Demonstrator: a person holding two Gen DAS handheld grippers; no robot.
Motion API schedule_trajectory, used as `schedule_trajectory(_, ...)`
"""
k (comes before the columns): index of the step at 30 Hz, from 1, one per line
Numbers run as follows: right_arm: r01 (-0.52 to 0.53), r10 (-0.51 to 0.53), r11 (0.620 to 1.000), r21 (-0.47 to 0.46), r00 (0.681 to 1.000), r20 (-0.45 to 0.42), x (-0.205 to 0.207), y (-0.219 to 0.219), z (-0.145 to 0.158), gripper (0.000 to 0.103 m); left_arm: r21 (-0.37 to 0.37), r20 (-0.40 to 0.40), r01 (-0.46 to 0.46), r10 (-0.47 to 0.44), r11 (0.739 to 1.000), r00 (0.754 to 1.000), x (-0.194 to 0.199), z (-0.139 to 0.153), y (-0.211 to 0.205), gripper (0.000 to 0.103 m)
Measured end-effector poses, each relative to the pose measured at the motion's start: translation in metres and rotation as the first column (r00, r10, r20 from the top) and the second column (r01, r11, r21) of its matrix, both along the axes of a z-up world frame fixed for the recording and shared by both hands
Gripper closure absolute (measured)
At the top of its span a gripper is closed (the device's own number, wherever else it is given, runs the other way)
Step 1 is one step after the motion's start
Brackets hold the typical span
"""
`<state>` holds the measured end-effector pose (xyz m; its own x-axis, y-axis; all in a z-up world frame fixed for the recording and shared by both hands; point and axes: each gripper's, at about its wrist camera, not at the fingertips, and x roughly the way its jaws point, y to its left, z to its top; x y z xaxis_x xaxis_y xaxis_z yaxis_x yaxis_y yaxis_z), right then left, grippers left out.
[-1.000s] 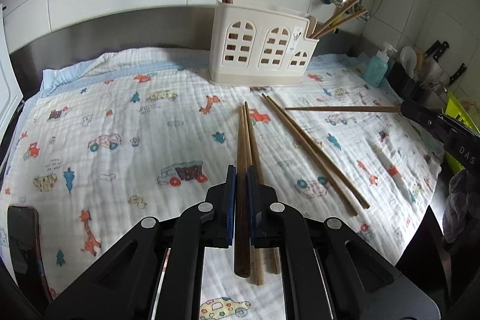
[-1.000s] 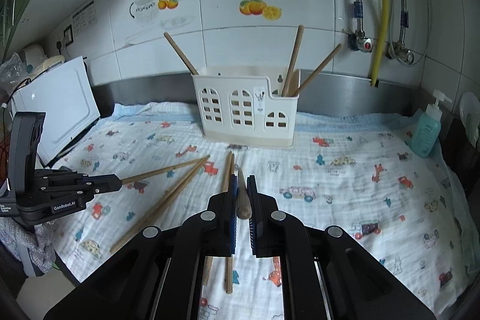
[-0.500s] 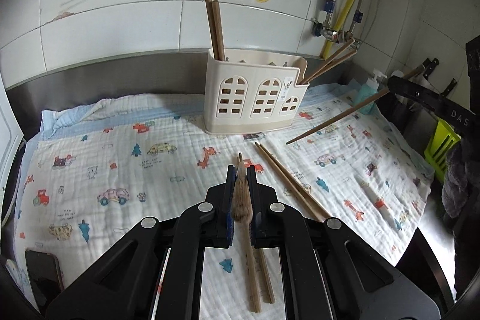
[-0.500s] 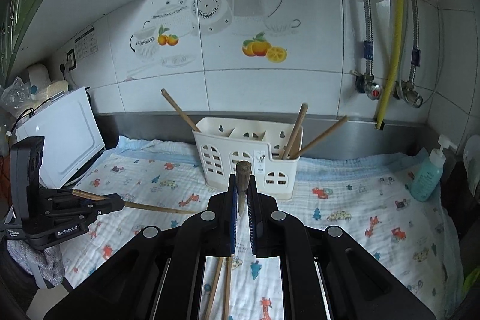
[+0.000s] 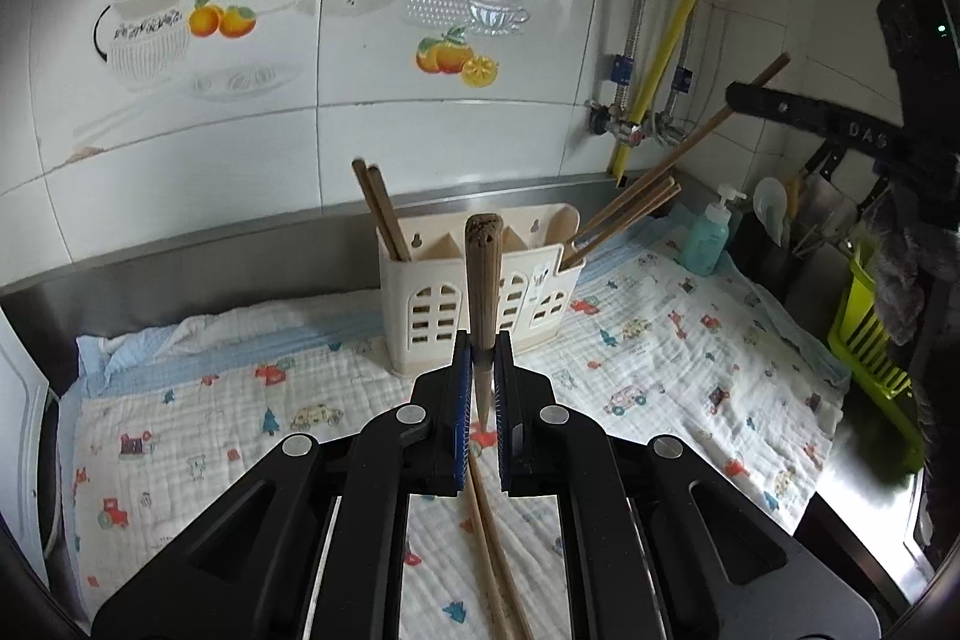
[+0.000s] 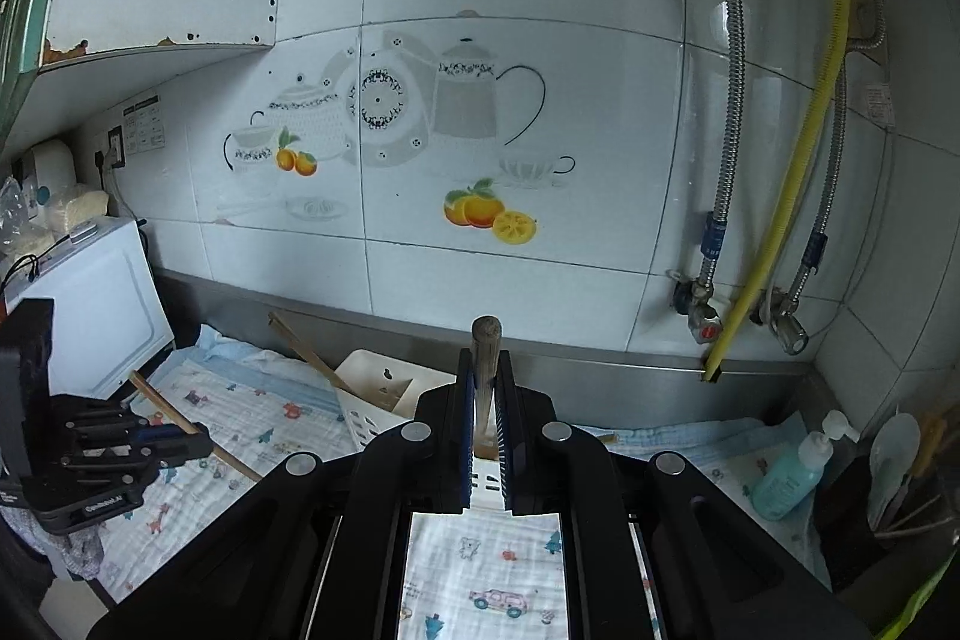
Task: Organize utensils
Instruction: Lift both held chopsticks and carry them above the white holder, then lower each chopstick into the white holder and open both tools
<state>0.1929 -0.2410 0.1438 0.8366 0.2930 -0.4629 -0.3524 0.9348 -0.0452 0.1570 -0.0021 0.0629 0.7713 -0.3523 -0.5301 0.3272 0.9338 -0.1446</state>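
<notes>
Partway: some chopsticks already in holder [image 5: 480,280], two loose on cloth [image 5: 690,370] front edge; left gripper [image 5: 482,388] and right gripper [image 6: 482,400] each pinching one chopstick.

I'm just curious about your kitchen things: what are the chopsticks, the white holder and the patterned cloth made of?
The chopstick in the left gripper looks like wood or bamboo: matte brown with visible grain and speckled end. The holder seems moulded plastic: smooth cream walls with cut-out arched windows. The cloth appears to be cotton muslin: soft, crinkled weave with printed cars.
</notes>
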Motion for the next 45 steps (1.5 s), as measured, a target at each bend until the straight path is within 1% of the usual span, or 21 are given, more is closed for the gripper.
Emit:
schedule_trajectory(4, 0.003, -0.004, 0.999, -0.043, 0.999, -0.034, 0.019, 0.008, -0.011, 0.097, -0.014, 0.074, 0.01, -0.009, 1.0, 0.997, 0.005, 0.033, -0.005, 0.097)
schedule_trajectory(7, 0.002, -0.005, 0.999, -0.045, 0.997, -0.071, 0.033, 0.01, -0.022, 0.097, -0.017, 0.125, 0.005, -0.003, 1.0, 0.992, 0.013, 0.056, -0.008, 0.097)
schedule_trajectory(10, -0.001, -0.003, 0.999, -0.041, 0.995, -0.099, 0.044, 0.012, -0.03, 0.097, -0.02, 0.156, -0.011, 0.014, 1.0, 0.988, 0.028, 0.071, -0.01, 0.097)
schedule_trajectory(12, -0.001, -0.004, 0.999, -0.042, 0.994, -0.112, 0.05, 0.012, -0.035, 0.097, -0.006, 0.171, -0.039, 0.04, 0.999, 0.985, 0.04, 0.076, -0.012, 0.097)
schedule_trajectory(14, -0.006, 0.001, 0.999, -0.042, 0.992, -0.126, 0.054, 0.014, -0.039, 0.097, -0.002, 0.163, -0.053, 0.053, 0.999, 0.985, 0.052, 0.077, -0.012, 0.097)
schedule_trajectory(16, -0.009, 0.003, 0.999, -0.047, 0.992, -0.129, 0.057, 0.015, -0.041, 0.097, 0.024, 0.163, -0.085, 0.08, 0.996, 0.983, 0.065, 0.075, -0.015, 0.097)
schedule_trajectory(18, -0.013, 0.006, 0.999, -0.05, 0.99, -0.138, 0.059, 0.016, -0.045, 0.097, 0.014, 0.13, -0.084, 0.082, 0.996, 0.988, 0.079, 0.07, -0.013, 0.097)
schedule_trajectory(21, -0.008, 0.0, 0.999, -0.053, 0.989, -0.149, 0.063, 0.016, -0.049, 0.097, 0.025, 0.089, -0.088, 0.085, 0.996, 0.992, 0.094, 0.059, -0.016, 0.097)
schedule_trajectory(27, 0.0, -0.007, 0.999, -0.047, 0.988, -0.155, 0.066, 0.015, -0.054, 0.096, 0.032, 0.026, -0.092, 0.091, 0.995, 0.995, 0.111, 0.039, -0.017, 0.097)
schedule_trajectory(30, 0.004, -0.009, 0.999, -0.033, 0.989, -0.151, 0.066, 0.014, -0.053, 0.096, 0.042, 0.012, -0.091, 0.091, 0.995, 0.996, 0.115, 0.033, -0.018, 0.097)
schedule_trajectory(34, 0.005, -0.009, 1.0, -0.028, 0.991, -0.135, 0.064, 0.014, -0.05, 0.096, 0.033, 0.002, -0.086, 0.086, 0.996, 0.996, 0.118, 0.029, -0.018, 0.097)
schedule_trajectory(35, 0.003, -0.006, 1.0, -0.028, 0.992, -0.13, 0.062, 0.014, -0.049, 0.096, 0.029, 0.002, -0.086, 0.086, 0.996, 0.996, 0.118, 0.028, -0.018, 0.094)
schedule_trajectory(37, 0.007, -0.011, 1.0, -0.03, 0.994, -0.112, 0.058, 0.014, -0.045, 0.095, 0.025, 0.005, -0.084, 0.084, 0.996, 0.996, 0.118, 0.029, -0.017, 0.094)
schedule_trajectory(39, 0.006, -0.009, 1.0, -0.023, 0.995, -0.102, 0.053, 0.013, -0.042, 0.088, 0.017, 0.015, -0.082, 0.081, 0.997, 0.997, 0.114, 0.033, -0.016, 0.094)
schedule_trajectory(41, 0.012, -0.013, 1.0, -0.023, 0.997, -0.079, 0.045, 0.011, -0.037, 0.086, 0.01, 0.026, -0.077, 0.077, 0.997, 0.997, 0.108, 0.037, -0.014, 0.094)
schedule_trajectory(43, 0.005, -0.005, 1.0, -0.001, 0.998, -0.069, 0.035, 0.009, -0.035, 0.086, 0.007, 0.037, -0.078, 0.077, 0.997, 0.996, 0.1, 0.04, -0.013, 0.094)
schedule_trajectory(45, 0.005, -0.004, 1.0, 0.009, 0.999, -0.053, 0.024, 0.008, -0.034, 0.083, 0.004, 0.047, -0.074, 0.074, 0.997, 0.996, 0.091, 0.043, -0.011, 0.094)
